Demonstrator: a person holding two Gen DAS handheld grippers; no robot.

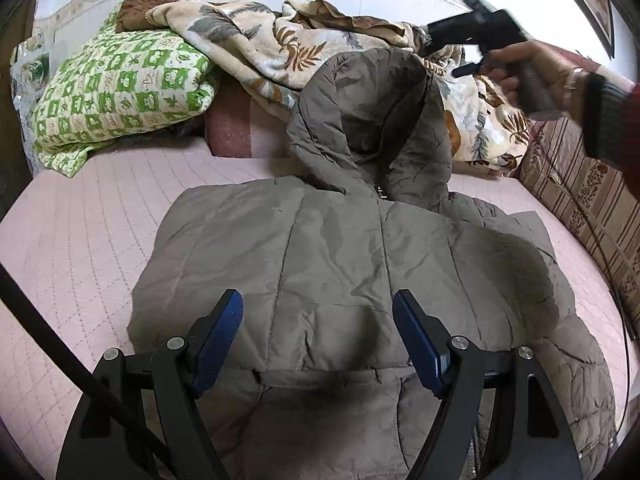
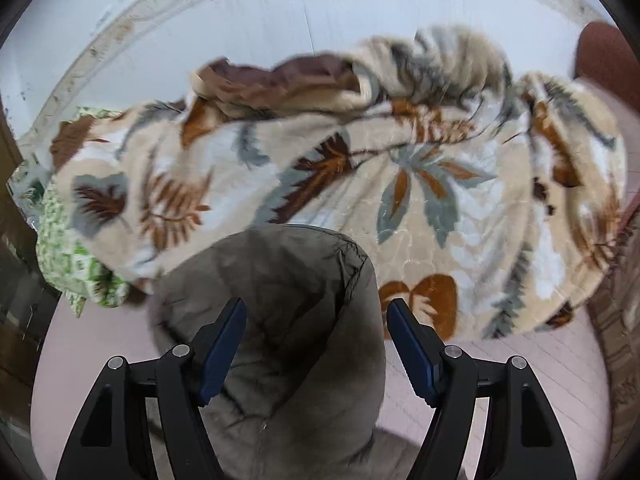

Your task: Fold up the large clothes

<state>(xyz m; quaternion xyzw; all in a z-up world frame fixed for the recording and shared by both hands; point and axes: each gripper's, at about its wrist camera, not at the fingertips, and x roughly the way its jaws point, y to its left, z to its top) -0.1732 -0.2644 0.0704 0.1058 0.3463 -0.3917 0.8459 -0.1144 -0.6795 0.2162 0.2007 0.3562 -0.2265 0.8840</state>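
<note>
Left wrist view, read from left to right with the jacket (image 1: 332, 264) as landmark: one green patterned quilt (image 1: 116, 92) lies bundled beyond the jacket's left shoulder, one leaf-print blanket (image 1: 256, 40) is heaped behind its hood (image 1: 372, 108), and one striped cushion edge (image 1: 580, 200) runs along its right side. The single grey puffer jacket lies spread on the pink mattress cover (image 1: 80, 248), hood pointing away.

The left gripper (image 1: 318, 340) hangs over the jacket's lower middle with its jaws spread wide and nothing between them. Up beside the hood on the right, a hand (image 1: 532, 76) carries the right gripper (image 1: 464, 32), blurred; in the right wrist view that gripper (image 2: 316, 344) also stands wide apart and empty, poised above the hood (image 2: 280, 304).

Two grippers, one garment, two bedding heaps.

Risks, as I judge them: the hood leans against the blanket, so a pinch there could catch blanket fabric too and drag it along. The slick, puffy shell may slide from a shallow grip or spring back out of any fold.
</note>
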